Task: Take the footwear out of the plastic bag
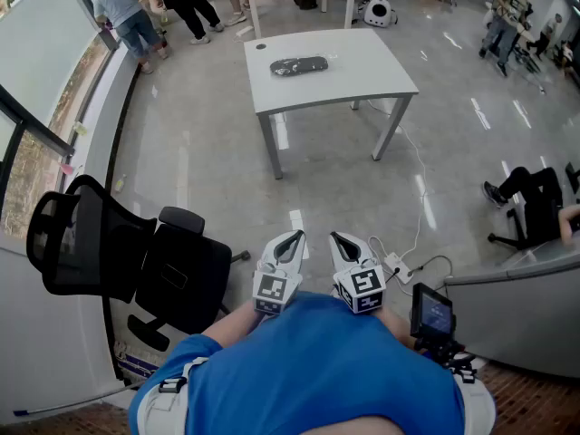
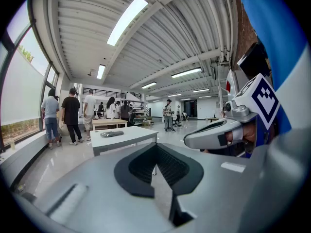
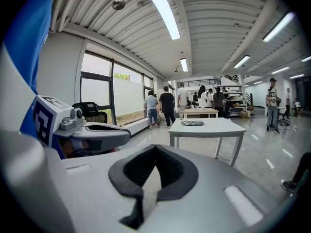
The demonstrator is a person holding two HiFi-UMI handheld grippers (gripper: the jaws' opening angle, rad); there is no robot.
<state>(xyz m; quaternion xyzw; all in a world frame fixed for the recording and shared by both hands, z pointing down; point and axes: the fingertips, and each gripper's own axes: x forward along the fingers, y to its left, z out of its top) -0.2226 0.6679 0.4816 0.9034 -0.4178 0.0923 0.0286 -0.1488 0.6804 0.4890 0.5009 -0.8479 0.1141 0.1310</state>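
Head view: left gripper (image 1: 292, 239) and right gripper (image 1: 340, 240) are held at the chest, side by side. It looks like a carry posture, as nothing is in reach. The bag (image 1: 299, 65), with dark contents that are presumably the footwear, lies on the table (image 1: 362, 75), well apart ahead.
Left gripper view: jaws pressed together, empty, aimed at the table.
Right gripper view: same. Task not yet started.

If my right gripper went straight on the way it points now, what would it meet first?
Nothing close: the right gripper faces open floor, with the white table beyond; depth is unclear.
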